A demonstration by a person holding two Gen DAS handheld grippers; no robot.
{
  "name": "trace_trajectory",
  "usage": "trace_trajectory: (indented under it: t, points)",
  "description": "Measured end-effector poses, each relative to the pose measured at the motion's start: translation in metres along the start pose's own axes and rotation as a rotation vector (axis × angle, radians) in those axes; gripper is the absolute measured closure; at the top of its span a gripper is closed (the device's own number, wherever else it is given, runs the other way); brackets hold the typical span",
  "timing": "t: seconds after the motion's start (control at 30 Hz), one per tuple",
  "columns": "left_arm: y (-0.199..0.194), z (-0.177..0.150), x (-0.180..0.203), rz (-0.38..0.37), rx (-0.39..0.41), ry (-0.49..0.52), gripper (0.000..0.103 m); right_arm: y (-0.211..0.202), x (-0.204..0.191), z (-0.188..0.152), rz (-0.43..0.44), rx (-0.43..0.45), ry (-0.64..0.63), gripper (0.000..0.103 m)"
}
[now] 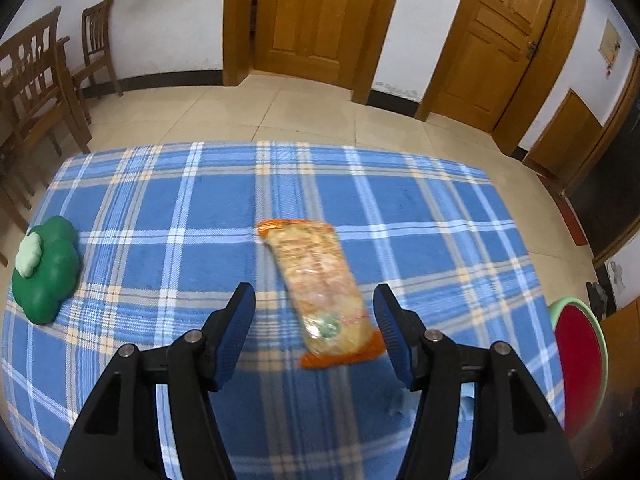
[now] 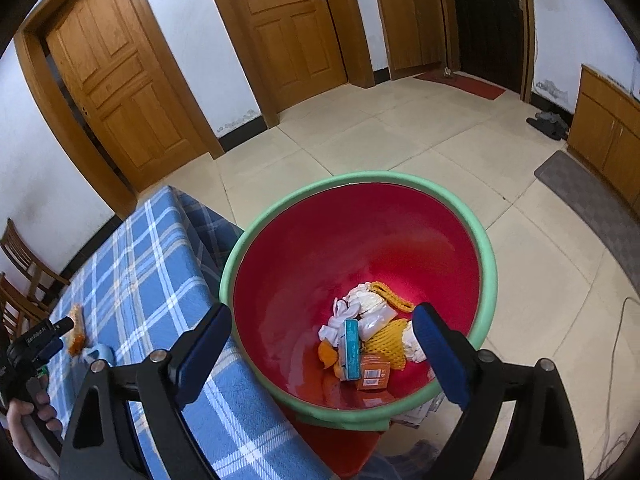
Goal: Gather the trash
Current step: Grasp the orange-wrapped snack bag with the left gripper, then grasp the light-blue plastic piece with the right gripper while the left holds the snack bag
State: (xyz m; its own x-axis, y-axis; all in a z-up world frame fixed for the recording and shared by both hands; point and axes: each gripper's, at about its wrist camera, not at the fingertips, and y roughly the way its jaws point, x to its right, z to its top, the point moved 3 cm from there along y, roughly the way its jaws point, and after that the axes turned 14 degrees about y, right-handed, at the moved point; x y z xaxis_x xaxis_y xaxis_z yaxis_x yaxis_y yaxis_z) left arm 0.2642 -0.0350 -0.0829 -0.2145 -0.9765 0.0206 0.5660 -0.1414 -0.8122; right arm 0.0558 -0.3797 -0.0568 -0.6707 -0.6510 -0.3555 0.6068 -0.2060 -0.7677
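Note:
An orange-edged clear snack wrapper [image 1: 324, 292] lies on the blue plaid tablecloth [image 1: 180, 208]. My left gripper [image 1: 315, 312] is open and empty just above it, its fingers to either side of the wrapper's near end. My right gripper [image 2: 322, 334] is open and empty above the red bin with a green rim [image 2: 486, 240], which stands on the floor beside the table. In the bin lie white tissues [image 2: 360, 312], a yellow foam net [image 2: 390, 338], a teal box [image 2: 351, 342] and an orange box [image 2: 374, 376]. The wrapper also shows in the right wrist view [image 2: 76, 330].
A green flower-shaped object [image 1: 46, 270] sits at the table's left edge. The bin's rim [image 1: 578, 304] shows off the table's right edge. A small pale blue item [image 2: 98, 354] lies near the wrapper. Wooden chairs [image 1: 36, 80] stand left; doors behind.

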Motion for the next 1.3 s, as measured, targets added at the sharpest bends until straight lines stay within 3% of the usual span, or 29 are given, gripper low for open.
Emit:
trace_trajectory:
  t: [0.6,0.73,1.3]
  points:
    - [0.025,0.003,0.001,-0.018,-0.008,0.015,0.04,0.01,-0.016,-0.006,-0.047,0.001,-0.06,0.009]
    - [0.025,0.003,0.006,-0.019,0.002,0.033,0.057,0.01,-0.015,-0.006,-0.046,-0.003,-0.057,0.009]
    - [-0.015,-0.016,0.002,-0.009,0.048,0.033,0.058,0.003,-0.035,-0.017,0.02,-0.019,-0.102,0.009]
